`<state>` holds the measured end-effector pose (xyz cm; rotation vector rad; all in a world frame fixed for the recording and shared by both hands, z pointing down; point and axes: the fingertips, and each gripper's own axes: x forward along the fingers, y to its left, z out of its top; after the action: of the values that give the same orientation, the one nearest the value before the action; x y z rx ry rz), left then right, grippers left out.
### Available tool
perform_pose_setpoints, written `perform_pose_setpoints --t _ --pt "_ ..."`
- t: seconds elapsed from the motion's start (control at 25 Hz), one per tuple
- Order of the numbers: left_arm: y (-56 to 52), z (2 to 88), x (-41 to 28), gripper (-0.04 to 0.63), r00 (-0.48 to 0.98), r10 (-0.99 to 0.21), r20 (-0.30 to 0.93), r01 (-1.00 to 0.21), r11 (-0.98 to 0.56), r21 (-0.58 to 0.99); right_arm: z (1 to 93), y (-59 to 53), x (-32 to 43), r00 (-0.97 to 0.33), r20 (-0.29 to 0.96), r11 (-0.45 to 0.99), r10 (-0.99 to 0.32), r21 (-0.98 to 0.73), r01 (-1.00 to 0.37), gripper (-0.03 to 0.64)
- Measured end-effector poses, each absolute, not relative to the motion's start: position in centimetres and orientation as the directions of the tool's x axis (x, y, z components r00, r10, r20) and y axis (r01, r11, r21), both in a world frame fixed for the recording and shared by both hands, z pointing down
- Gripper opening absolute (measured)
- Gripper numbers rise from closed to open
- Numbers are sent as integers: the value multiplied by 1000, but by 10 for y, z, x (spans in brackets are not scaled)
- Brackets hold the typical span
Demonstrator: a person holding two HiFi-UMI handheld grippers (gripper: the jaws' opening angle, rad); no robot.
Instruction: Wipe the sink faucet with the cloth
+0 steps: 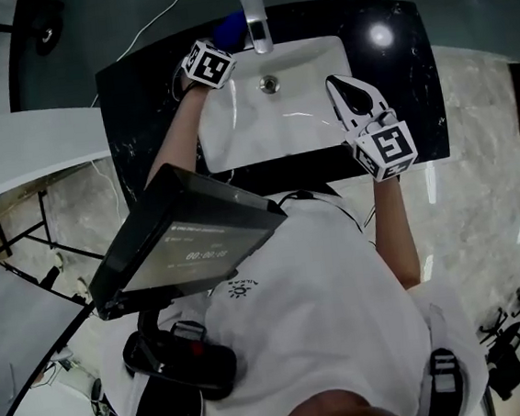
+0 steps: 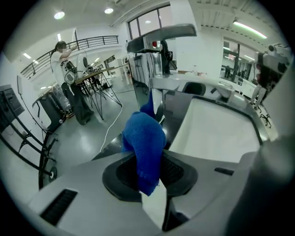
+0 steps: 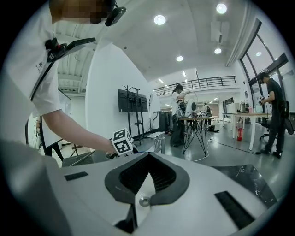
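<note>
Left gripper view has the left gripper's (image 2: 148, 175) fingers (image 2: 177, 171) pressed in on a bright blue terry cloth (image 2: 145, 147). One end of the cloth hangs down between the pads and the rest bulges up and forward past them. Just beyond the cloth stands the tall chrome sink faucet (image 2: 159, 37), its flat spout reaching out over the white rectangular sink basin (image 2: 216, 133). Whether the cloth touches the faucet's column cannot be told.

From the head view, the cloth shows as a blue patch just left of the faucet, at the back edge of the basin on the glossy black stone counter (image 1: 143, 104). A round metal drain (image 1: 269, 84) sits below the spout.

The right gripper (image 1: 339, 83) hangs over the right side of the basin, well apart from the faucet. Its fingers (image 3: 159, 177) are fully together with nothing between them. It points across the sink toward the left gripper's marker cube (image 3: 122, 141).

The person wears a white short-sleeved shirt (image 1: 318, 316), and a dark flat screen (image 1: 194, 242) juts out in front of the chest.
</note>
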<state>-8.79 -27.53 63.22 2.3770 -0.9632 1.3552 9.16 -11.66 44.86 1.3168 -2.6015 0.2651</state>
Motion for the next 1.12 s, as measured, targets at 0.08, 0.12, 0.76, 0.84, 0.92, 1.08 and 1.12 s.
perform_pose_setpoints --t 0.08,0.12,0.76,0.84,0.92,1.08,1.12 --pt "-277 632 -83 77 361 -415 835 -634 -766 -107 447 -115 92 -573 273 581 -773 -61 -812 5" --pt "-279 629 -80 77 368 -416 831 -627 -772 -108 447 -115 92 -573 274 581 -772 -61 -812 5" --pt "-286 484 -47 77 556 -565 609 -541 -803 -251 452 -130 83 -618 242 621 -748 -73 -780 5" --pt "-286 475 -49 77 566 -586 579 -557 -790 -255 453 -130 84 -620 242 623 -746 -73 -779 5" --pt "-287 475 -57 77 556 -599 576 -574 -778 -255 455 -129 86 -620 245 624 -745 -72 -778 5" --pt "-282 503 -78 77 499 -601 624 -584 -766 -270 452 -123 88 -611 253 617 -750 -66 -785 5" --pt "-277 512 -81 77 483 -598 640 -576 -767 -282 449 -118 89 -608 254 615 -752 -63 -786 5"
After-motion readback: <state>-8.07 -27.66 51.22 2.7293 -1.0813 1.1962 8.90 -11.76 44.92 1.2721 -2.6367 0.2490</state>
